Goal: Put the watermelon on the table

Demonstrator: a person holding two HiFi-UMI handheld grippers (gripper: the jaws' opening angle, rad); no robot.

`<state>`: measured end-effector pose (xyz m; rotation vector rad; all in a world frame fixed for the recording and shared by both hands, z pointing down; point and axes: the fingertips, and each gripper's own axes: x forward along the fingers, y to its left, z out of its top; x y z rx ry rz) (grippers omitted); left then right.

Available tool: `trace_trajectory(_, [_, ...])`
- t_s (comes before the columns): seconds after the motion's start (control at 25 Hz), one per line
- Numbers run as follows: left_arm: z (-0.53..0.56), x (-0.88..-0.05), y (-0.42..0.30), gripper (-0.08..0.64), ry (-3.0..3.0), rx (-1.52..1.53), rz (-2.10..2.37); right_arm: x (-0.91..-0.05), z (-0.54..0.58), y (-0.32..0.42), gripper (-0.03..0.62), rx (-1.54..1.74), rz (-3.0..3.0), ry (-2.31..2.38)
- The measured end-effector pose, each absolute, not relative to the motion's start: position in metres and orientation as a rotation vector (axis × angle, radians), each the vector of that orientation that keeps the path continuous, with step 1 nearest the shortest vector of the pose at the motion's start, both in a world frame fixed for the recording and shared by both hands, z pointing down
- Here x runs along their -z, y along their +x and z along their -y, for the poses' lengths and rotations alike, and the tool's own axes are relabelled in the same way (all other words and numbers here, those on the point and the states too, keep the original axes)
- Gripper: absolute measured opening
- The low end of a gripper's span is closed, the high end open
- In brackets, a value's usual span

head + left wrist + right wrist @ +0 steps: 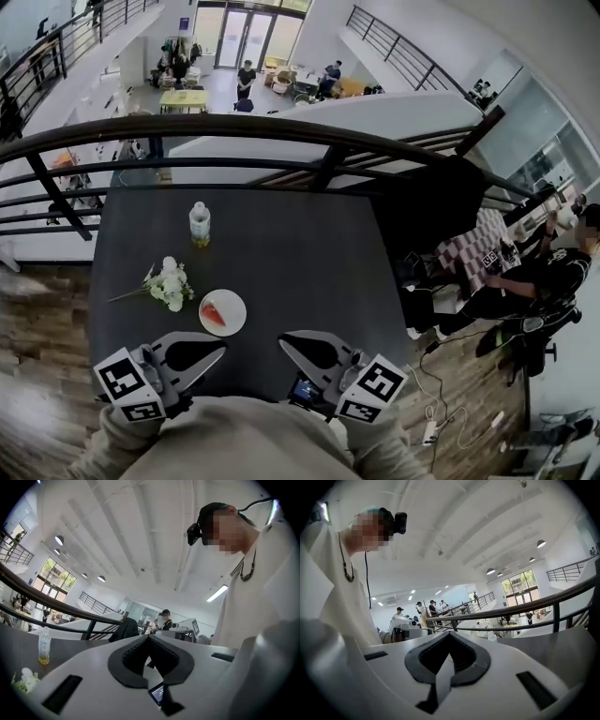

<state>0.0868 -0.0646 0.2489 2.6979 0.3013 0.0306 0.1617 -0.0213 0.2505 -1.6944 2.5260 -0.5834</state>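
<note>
A red watermelon slice (213, 313) lies on a small white plate (235, 302) near the front of the dark table (291, 253). Neither gripper view shows the slice. My left gripper (221, 350) hovers just in front of the plate, level and pointing right, with its jaws shut on nothing. My right gripper (283, 339) faces it from the right, also shut and empty. Seen from the left gripper's own camera, the left gripper (149, 637) has its tips meeting. Those of the right gripper (449, 634) meet the same way.
A clear bottle (200, 223) with yellowish liquid stands at the table's back left. A bunch of white flowers (170, 283) lies left of the plate. A black railing (281, 131) runs behind the table. A seated person (525, 281) and floor cables (441, 375) are to the right.
</note>
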Motion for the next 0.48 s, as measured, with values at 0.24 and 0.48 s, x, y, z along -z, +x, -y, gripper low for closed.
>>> trace_trajectory(0.24, [0.068,-0.245,0.083,0.003,2.725,0.000,-0.303,-0.248,0.030,0.150,0.014,0.535,-2.578,-1.664])
trace_trajectory(0.48, [0.077,-0.248,0.082,0.003,2.722,0.025,-0.292,-0.253,0.040,0.150,0.014,0.545,-2.602,-1.664])
